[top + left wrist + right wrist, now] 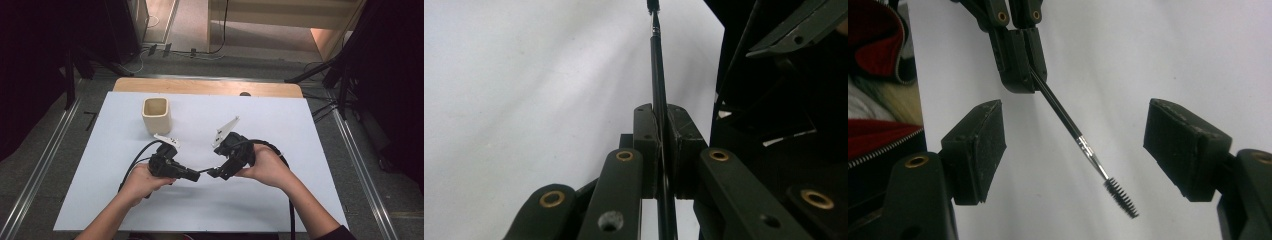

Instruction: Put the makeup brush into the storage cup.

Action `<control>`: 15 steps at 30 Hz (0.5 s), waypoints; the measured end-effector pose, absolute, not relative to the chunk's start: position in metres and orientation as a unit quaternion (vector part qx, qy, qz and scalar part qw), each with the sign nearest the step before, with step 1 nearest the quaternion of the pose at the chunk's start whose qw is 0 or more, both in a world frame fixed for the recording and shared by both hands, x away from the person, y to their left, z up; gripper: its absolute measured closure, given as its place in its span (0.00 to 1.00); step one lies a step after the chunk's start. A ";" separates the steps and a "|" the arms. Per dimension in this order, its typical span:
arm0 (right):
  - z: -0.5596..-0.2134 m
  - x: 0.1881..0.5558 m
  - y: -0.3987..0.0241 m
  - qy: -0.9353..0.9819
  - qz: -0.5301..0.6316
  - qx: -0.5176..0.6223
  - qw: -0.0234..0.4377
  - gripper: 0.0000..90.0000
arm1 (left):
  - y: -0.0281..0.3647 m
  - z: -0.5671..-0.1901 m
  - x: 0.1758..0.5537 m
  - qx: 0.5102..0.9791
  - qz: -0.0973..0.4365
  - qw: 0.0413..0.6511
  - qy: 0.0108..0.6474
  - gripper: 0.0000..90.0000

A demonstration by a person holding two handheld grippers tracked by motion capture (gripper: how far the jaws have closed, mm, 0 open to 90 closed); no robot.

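Spoolie brush (1083, 145) clamped by its black handle in left tongs (1020, 75), bristle end pointing into the gap of right tongs (1088, 150), whose jaws stand wide apart, not touching it. Both sit mid-tabletop (300, 125), nose to nose above the white surface. Beige square cup (156, 115) stands upright, well behind the left tongs.

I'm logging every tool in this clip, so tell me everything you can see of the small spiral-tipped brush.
The brush is a thin wand: a long black handle, a short silvery metal collar, a bare wire neck and a black spiral bristle head like a mascara spoolie. The left gripper is shut on the handle's end, so it hangs slanting above the white table, touching nothing else. Its bristle end points between the open jaws of the right gripper, which do not touch it.
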State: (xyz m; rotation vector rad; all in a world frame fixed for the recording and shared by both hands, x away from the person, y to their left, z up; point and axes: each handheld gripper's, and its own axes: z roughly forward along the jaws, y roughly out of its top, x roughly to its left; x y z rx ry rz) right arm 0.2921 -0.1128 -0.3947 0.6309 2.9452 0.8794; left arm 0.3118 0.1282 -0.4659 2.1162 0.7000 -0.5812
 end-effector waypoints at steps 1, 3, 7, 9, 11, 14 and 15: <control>-0.395 0.292 -0.115 0.935 0.287 0.207 0.007 0.29 | 0.129 -0.466 0.311 0.836 -0.229 0.410 0.283 0.94; -0.394 0.291 -0.118 0.927 0.298 0.227 0.005 0.29 | 0.131 -0.468 0.311 0.829 -0.230 0.419 0.292 0.94; -0.393 0.284 -0.125 0.910 0.326 0.258 0.004 0.30 | 0.135 -0.470 0.309 0.820 -0.225 0.427 0.307 0.94; -0.392 0.281 -0.129 0.901 0.338 0.271 0.002 0.30 | 0.137 -0.470 0.308 0.817 -0.218 0.430 0.315 0.94; -0.393 0.277 -0.131 0.892 0.351 0.286 -0.002 0.31 | 0.140 -0.470 0.307 0.813 -0.213 0.437 0.322 0.94; -0.396 0.273 -0.135 0.882 0.365 0.296 -0.003 0.31 | 0.142 -0.471 0.304 0.810 -0.198 0.441 0.332 0.94; -0.398 0.272 -0.136 0.881 0.370 0.296 -0.003 0.32 | 0.142 -0.472 0.303 0.807 -0.193 0.444 0.338 0.94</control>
